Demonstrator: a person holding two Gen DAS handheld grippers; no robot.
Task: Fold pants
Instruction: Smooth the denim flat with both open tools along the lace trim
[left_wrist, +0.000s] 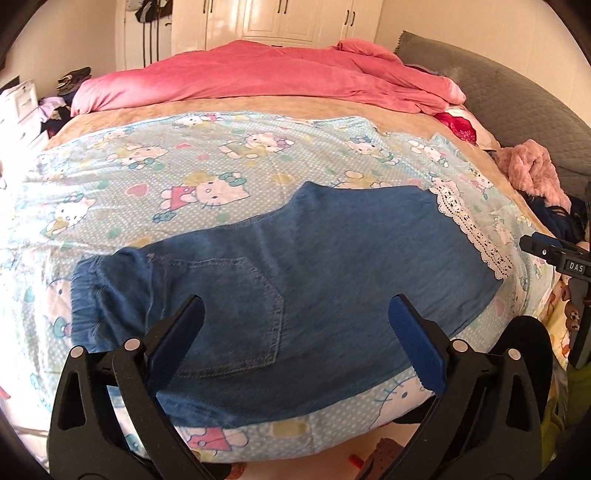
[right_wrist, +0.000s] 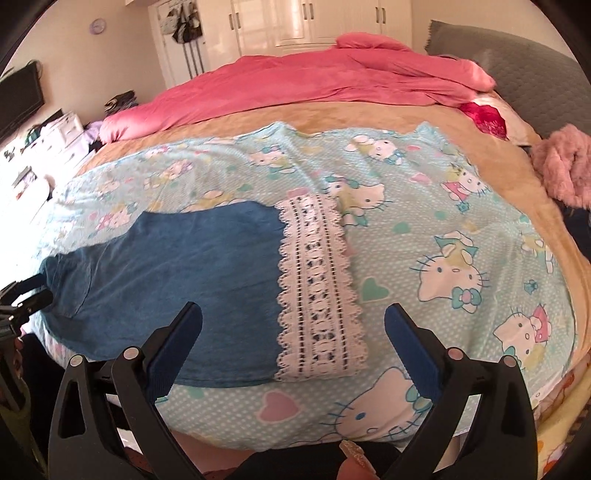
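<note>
Denim pants (left_wrist: 280, 266) lying flat mid-frame on the cartoon-cat sheet (left_wrist: 155, 173), lace hem (right_wrist: 317, 284) center of the right view, left gripper (left_wrist: 295, 314) and right gripper (right_wrist: 293, 319) both spread wide, empty, low in frame.

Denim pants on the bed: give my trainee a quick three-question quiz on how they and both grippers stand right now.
1. True or false: the left gripper is shut on the denim pants.
2. Which end of the pants carries the white lace trim: A waistband, B leg hem?
3. Fill in: the right gripper hovers with its jaws ____.

Key: 1 false, it is open and holds nothing; 2 B; 3 open.
</note>
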